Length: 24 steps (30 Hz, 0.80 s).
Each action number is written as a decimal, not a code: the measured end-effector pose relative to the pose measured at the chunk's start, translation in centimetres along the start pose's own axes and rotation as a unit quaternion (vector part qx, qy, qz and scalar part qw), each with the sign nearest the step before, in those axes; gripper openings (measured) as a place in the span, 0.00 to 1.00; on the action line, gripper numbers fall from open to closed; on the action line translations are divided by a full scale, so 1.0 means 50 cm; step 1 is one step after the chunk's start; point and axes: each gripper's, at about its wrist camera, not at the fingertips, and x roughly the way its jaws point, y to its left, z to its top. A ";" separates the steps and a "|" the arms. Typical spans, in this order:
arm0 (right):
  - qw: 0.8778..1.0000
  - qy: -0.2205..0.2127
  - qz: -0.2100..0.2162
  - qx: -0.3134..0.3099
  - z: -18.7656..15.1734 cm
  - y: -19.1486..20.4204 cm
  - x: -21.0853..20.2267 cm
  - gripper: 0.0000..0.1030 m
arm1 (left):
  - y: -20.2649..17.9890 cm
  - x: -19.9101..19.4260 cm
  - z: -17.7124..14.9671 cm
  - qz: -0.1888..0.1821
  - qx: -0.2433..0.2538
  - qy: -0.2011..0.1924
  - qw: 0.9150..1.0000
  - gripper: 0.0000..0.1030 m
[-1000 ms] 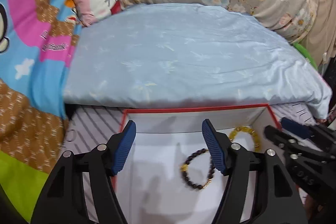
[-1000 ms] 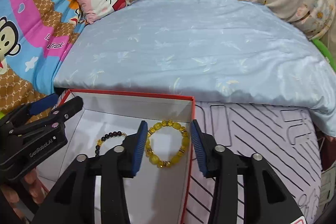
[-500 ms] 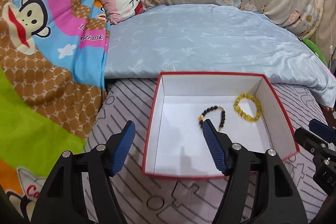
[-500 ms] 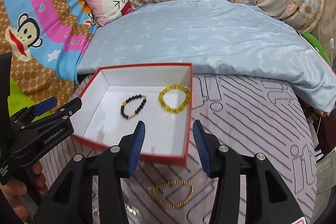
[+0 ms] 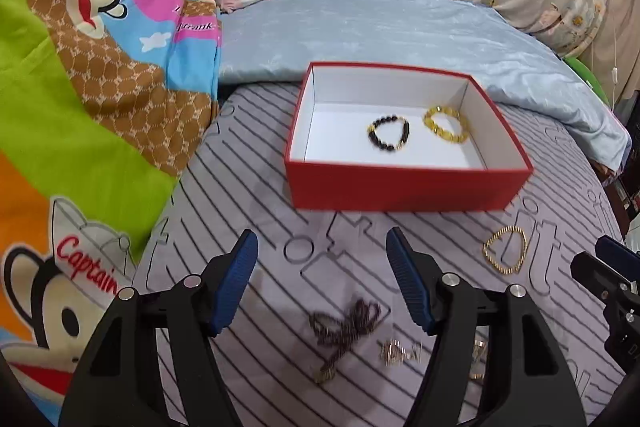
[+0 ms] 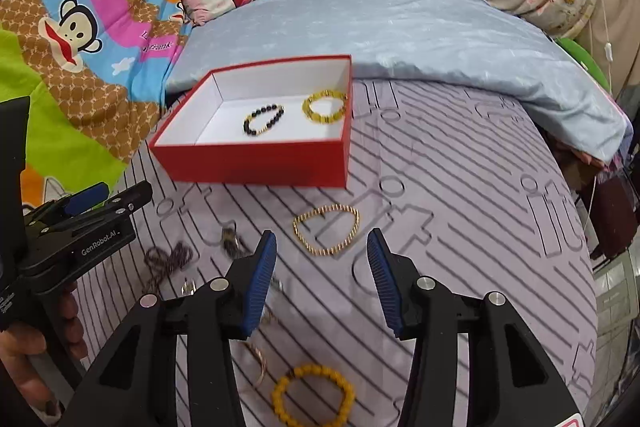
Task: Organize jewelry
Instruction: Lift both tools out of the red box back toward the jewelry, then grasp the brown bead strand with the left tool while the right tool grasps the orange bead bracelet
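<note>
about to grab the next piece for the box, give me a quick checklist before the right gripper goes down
1. right gripper open: ok, jaws wide apart and nothing between them.
2. Target in line: ok, gold chain bracelet lies on the sheet just ahead of the fingers.
3. Target free of other pieces: ok, it lies apart from the dark tangled necklace.
4. Space in the red box: ok, only the black bead bracelet and yellow bead bracelet inside, bare floor at the near left.
5. left gripper out of the way: ok, open, off to the left.
6. Flat chain gives enough grip: cannot tell.
</note>
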 end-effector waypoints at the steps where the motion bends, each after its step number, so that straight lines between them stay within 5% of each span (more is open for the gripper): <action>1: 1.000 0.004 -0.001 0.002 -0.012 -0.004 -0.004 0.46 | -0.001 -0.003 -0.008 0.000 0.000 0.002 1.000 0.63; 12: 0.998 0.055 -0.009 0.012 -0.137 -0.022 -0.019 0.45 | 0.019 -0.018 -0.120 0.003 -0.001 0.040 0.999 0.63; 24: 0.998 0.068 -0.005 0.018 -0.172 -0.016 -0.011 0.43 | 0.031 -0.024 -0.166 -0.004 -0.010 0.046 0.999 0.63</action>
